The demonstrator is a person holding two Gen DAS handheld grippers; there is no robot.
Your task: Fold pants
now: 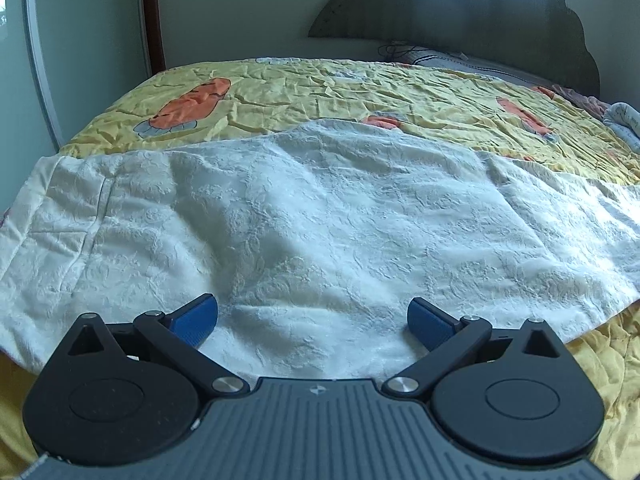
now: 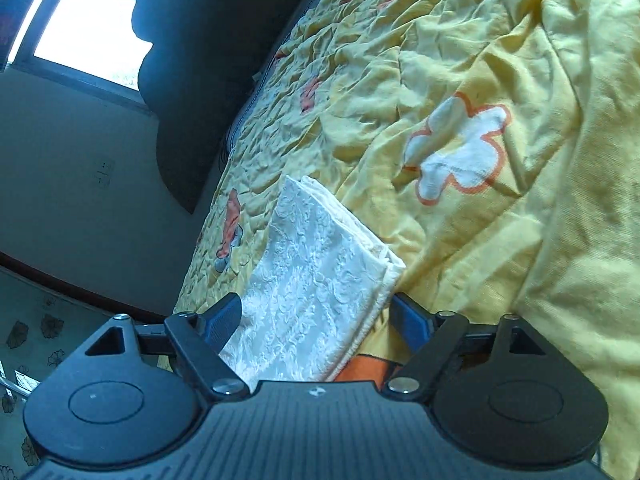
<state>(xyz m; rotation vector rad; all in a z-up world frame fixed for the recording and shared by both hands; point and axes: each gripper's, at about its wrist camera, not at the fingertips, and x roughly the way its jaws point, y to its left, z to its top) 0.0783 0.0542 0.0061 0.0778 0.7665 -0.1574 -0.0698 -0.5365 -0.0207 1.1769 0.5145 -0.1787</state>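
Note:
White textured pants (image 1: pixel 304 220) lie spread across the near part of a yellow quilt (image 1: pixel 320 92) on a bed. My left gripper (image 1: pixel 312 322) is open, its blue pads wide apart just above the near edge of the pants, holding nothing. In the right wrist view one leg end of the pants (image 2: pixel 316 280) lies on the quilt (image 2: pixel 460 60) with its hem pointing away. My right gripper (image 2: pixel 316 320) is open, its jaws straddling this leg end, one blue pad (image 2: pixel 222 320) on each side of the cloth.
A dark scalloped headboard (image 1: pixel 480 12) stands at the far end of the bed. Crumpled bedding (image 1: pixel 620 116) lies at the far right. A wall and door frame (image 1: pixel 152 16) are left of the bed. The quilt bunches in thick folds (image 2: pixel 580 240) right of my right gripper.

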